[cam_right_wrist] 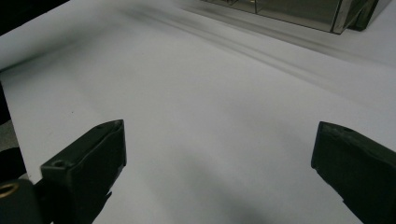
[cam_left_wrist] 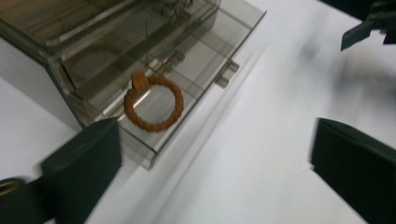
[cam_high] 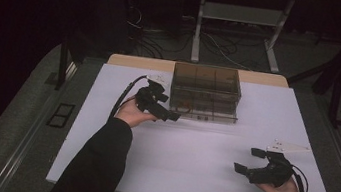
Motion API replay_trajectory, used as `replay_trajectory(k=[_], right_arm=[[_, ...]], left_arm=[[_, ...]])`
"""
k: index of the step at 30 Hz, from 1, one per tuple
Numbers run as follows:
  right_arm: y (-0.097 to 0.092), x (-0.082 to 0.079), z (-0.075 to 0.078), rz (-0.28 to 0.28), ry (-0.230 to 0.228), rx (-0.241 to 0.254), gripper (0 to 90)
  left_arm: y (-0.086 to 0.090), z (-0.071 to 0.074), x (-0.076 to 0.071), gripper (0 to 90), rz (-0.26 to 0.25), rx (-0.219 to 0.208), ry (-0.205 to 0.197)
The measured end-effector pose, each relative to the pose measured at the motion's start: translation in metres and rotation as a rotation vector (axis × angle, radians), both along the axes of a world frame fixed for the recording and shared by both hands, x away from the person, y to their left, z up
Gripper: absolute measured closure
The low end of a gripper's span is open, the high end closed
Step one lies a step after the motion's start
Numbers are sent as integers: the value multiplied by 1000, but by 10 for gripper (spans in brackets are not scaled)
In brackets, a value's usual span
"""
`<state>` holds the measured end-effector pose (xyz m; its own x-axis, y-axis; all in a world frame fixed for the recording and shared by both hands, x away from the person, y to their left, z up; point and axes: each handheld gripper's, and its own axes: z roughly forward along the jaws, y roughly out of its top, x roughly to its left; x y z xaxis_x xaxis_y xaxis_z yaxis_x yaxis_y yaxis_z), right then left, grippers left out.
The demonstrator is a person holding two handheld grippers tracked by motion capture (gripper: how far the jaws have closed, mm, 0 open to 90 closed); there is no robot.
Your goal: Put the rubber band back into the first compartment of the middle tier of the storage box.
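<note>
Bracelet (cam_left_wrist: 154, 103) already lies in the pulled-out drawer (cam_left_wrist: 205, 65), frame centre-left; left tool (cam_left_wrist: 215, 154) stands apart, empty. Right tool (cam_right_wrist: 219, 163) is apart too. Closing the drawer probably remains.

ring (cam_left_wrist: 154, 103) in open drawer (cam_left_wrist: 205, 60), left claw (cam_left_wrist: 212, 154) before it

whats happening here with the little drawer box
A person holds a gripper in each hand at a white table. The left gripper, jaws open and holding nothing, is at the pulled-out bottom drawer of a smoky clear drawer box. A brown braided ring lies in that drawer. The right gripper sits open over bare table, away from the box.
</note>
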<state>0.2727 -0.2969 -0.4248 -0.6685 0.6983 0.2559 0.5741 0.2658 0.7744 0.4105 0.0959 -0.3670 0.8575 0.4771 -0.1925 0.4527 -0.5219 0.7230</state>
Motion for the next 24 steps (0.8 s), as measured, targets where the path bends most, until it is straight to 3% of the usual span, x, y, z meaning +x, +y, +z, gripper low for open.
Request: replay_trajectory(k=[7, 24], right_arm=[[0, 0, 0, -1, -1, 1, 26], [1, 0, 0, 4, -4, -2, 26]], left_arm=[[5, -1, -16, 0, 3, -4, -20], [29, -10, -58, 0, 47, -80, -70]])
